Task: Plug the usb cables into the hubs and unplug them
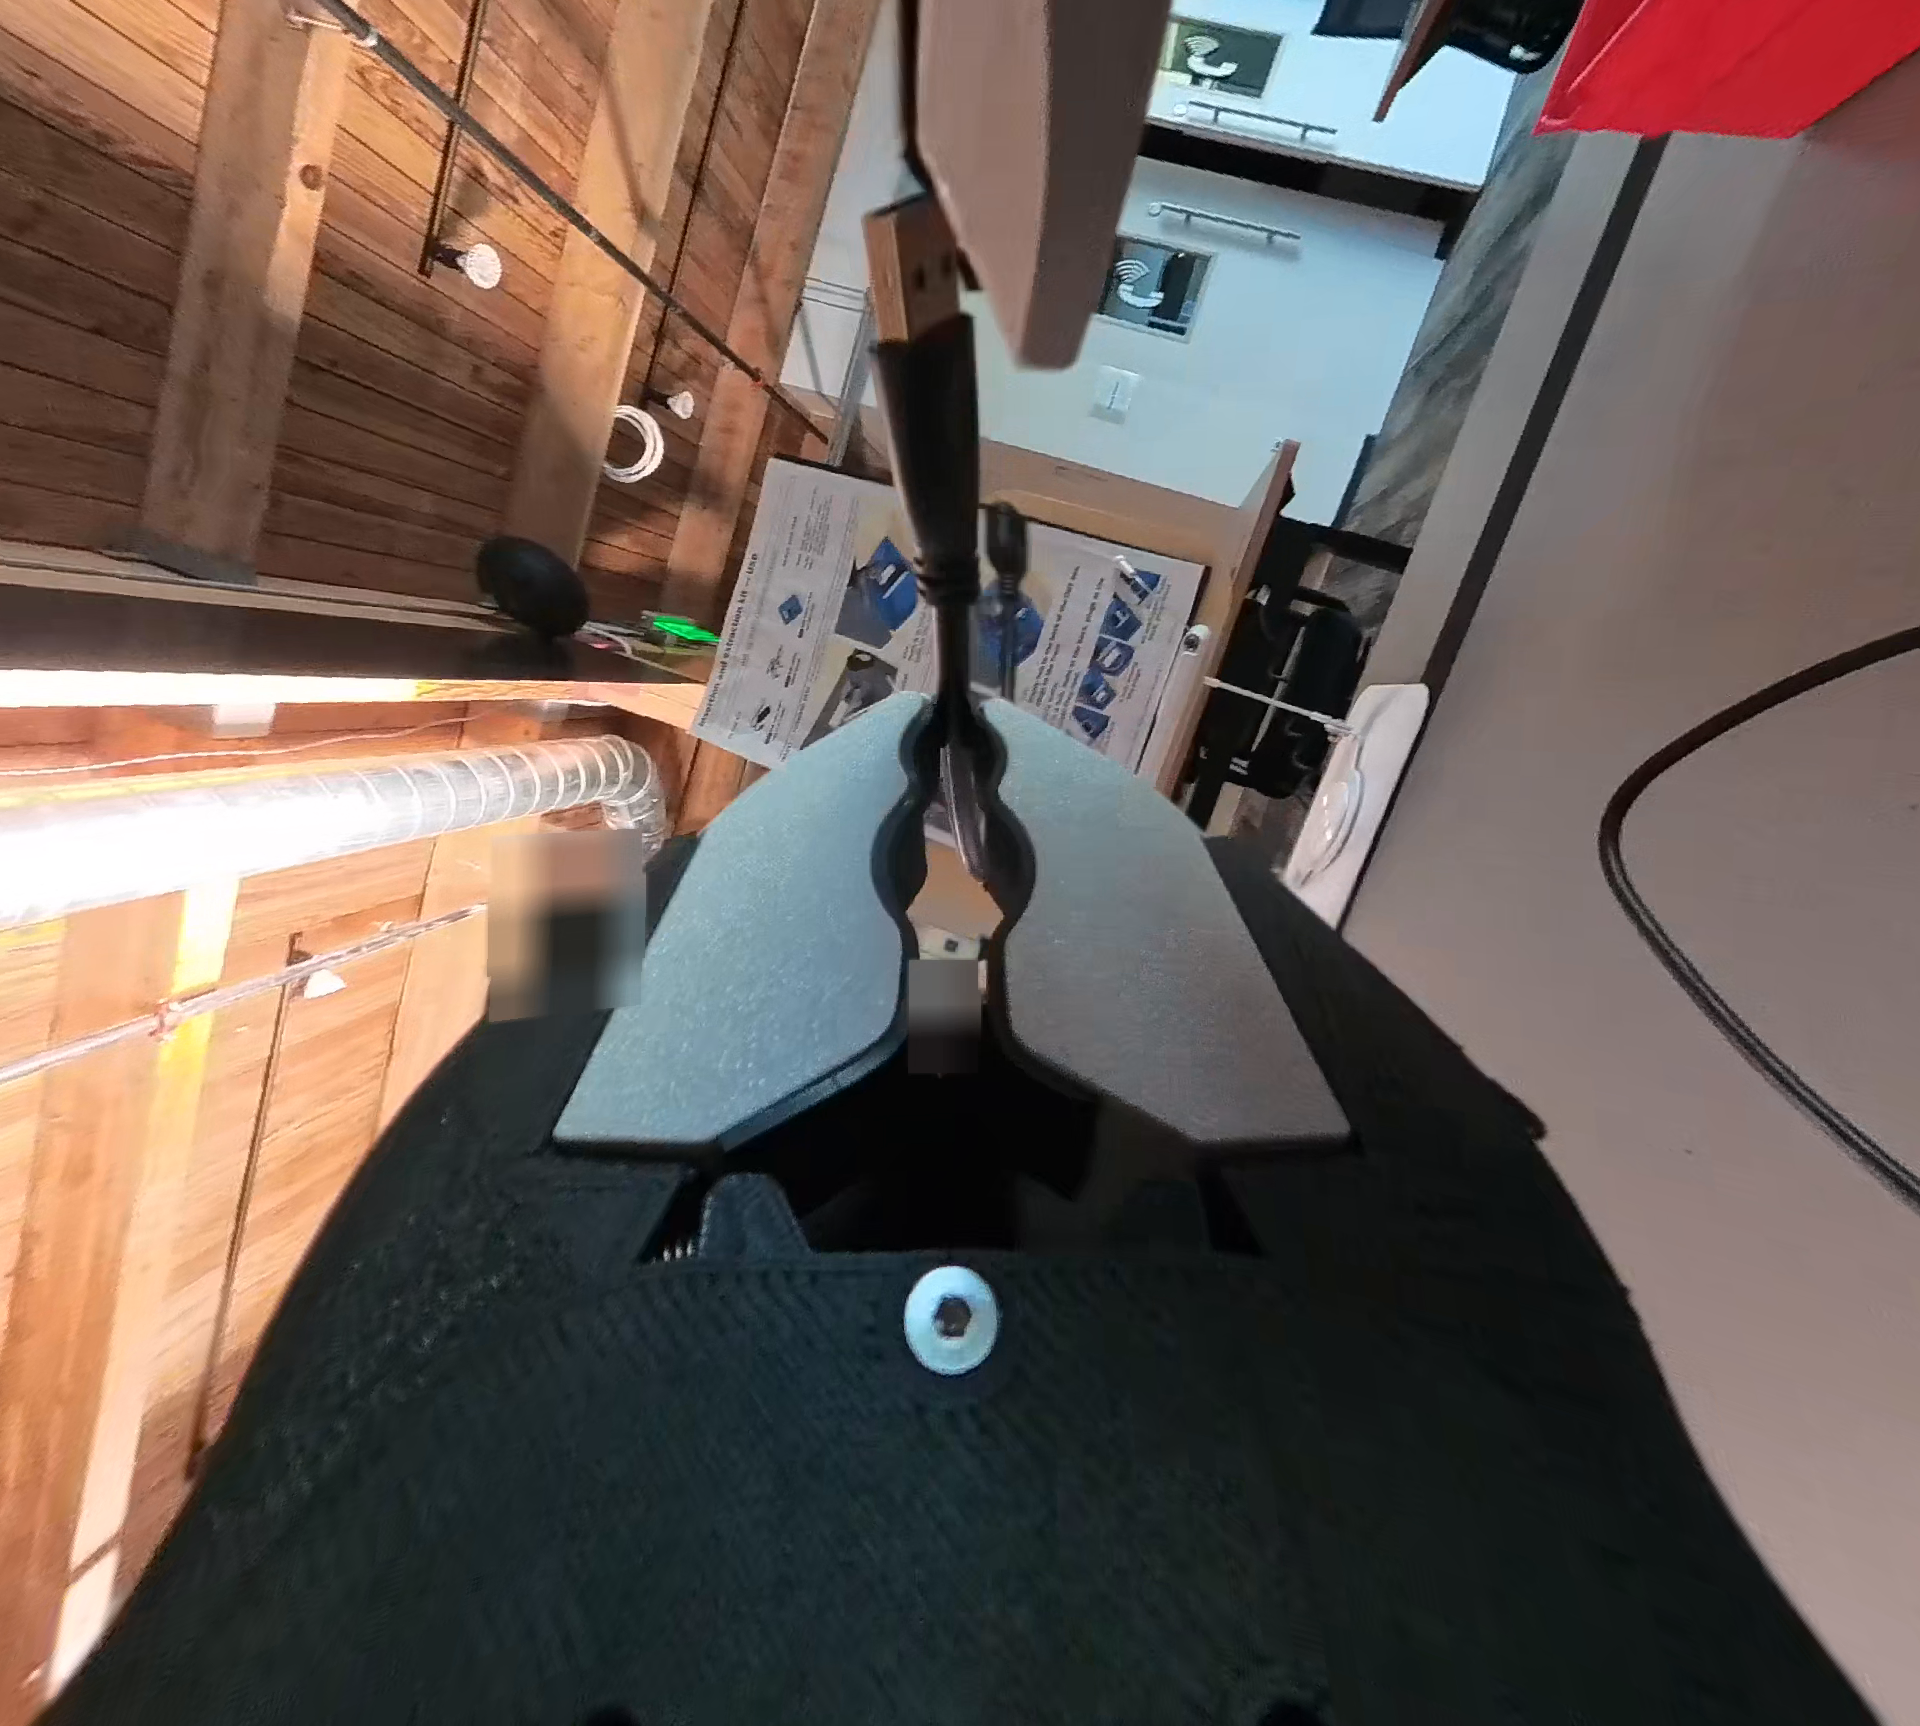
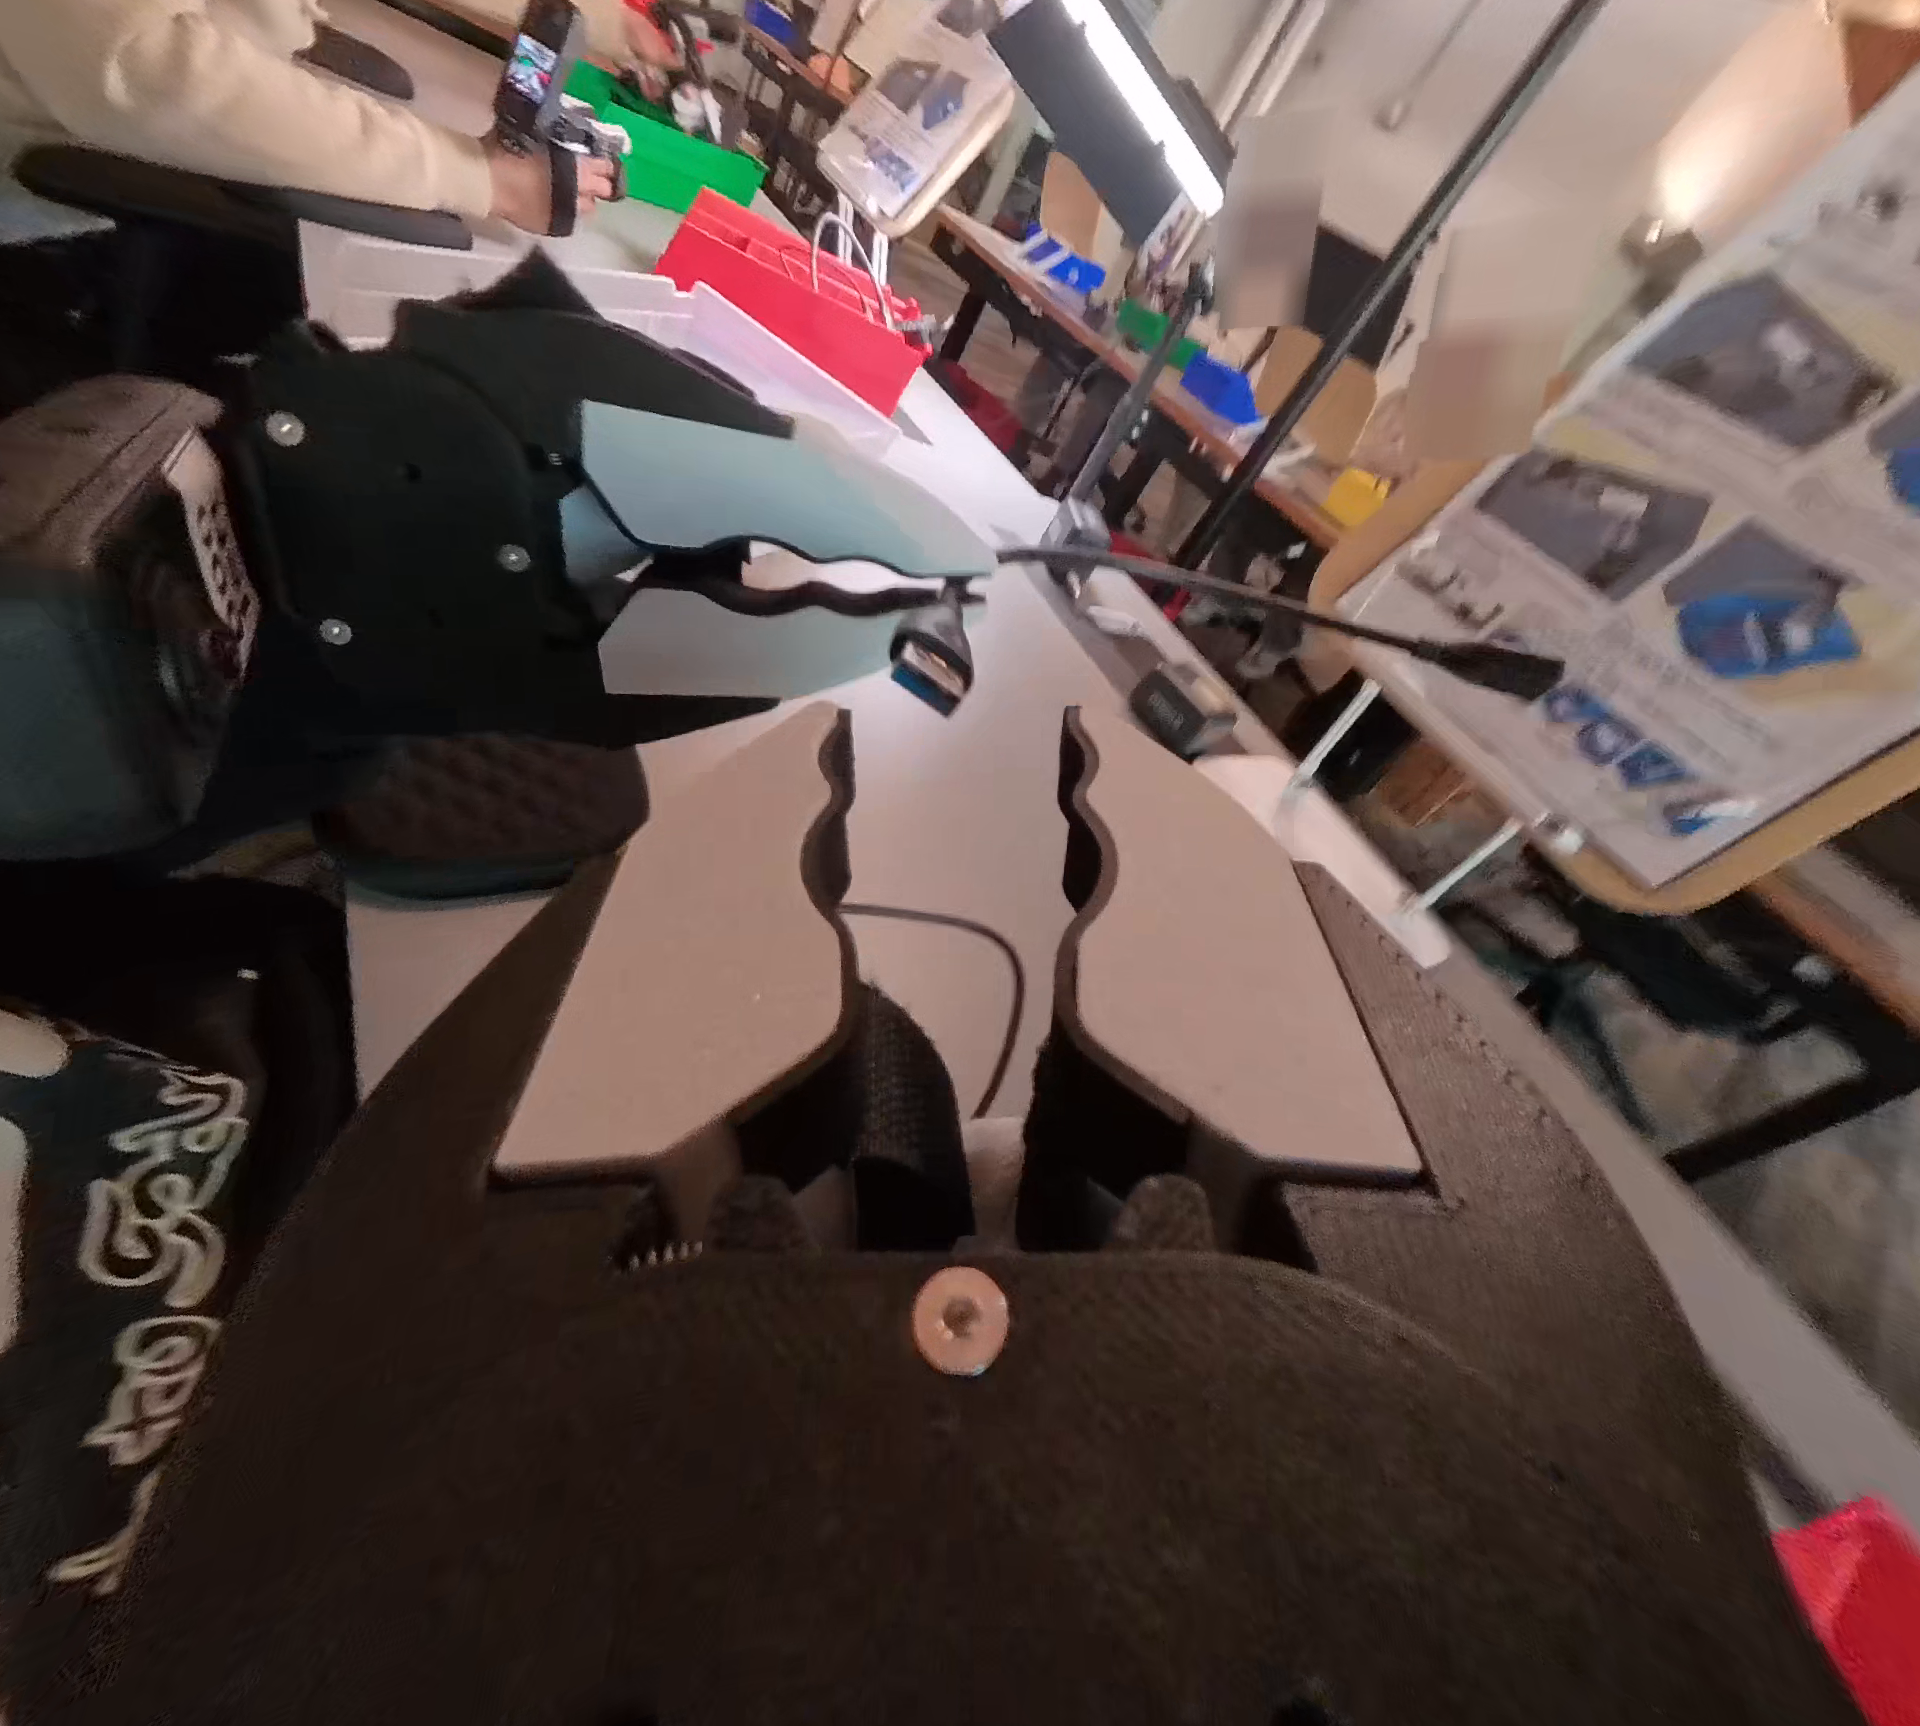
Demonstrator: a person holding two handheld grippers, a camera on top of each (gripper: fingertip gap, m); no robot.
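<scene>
My left gripper [image 1: 951, 726] is shut on a black USB cable just behind its plug [image 1: 914, 274], which sticks out ahead of the tips with the metal end free. In the right wrist view the left gripper [image 2: 920, 580] comes in from the left, and the plug [image 2: 935, 653] with a blue insert hangs at its tips. My right gripper [image 2: 956, 731] is open and empty, just below and in front of that plug. One right fingertip [image 1: 1018, 66] shows beside the plug in the left wrist view. A small black hub [image 2: 1179, 710] lies near the table's right edge.
A second black cable with a thick black end [image 2: 1507, 668] stretches to the right above the white table [image 2: 935, 845]. A thin black cable [image 2: 987, 949] lies on the table. An instruction board [image 2: 1714, 585], a red bin [image 2: 800, 294] and a person's sleeve [image 2: 208, 14] are nearby. The left gripper's tips are roughly 6 cm from the right gripper's.
</scene>
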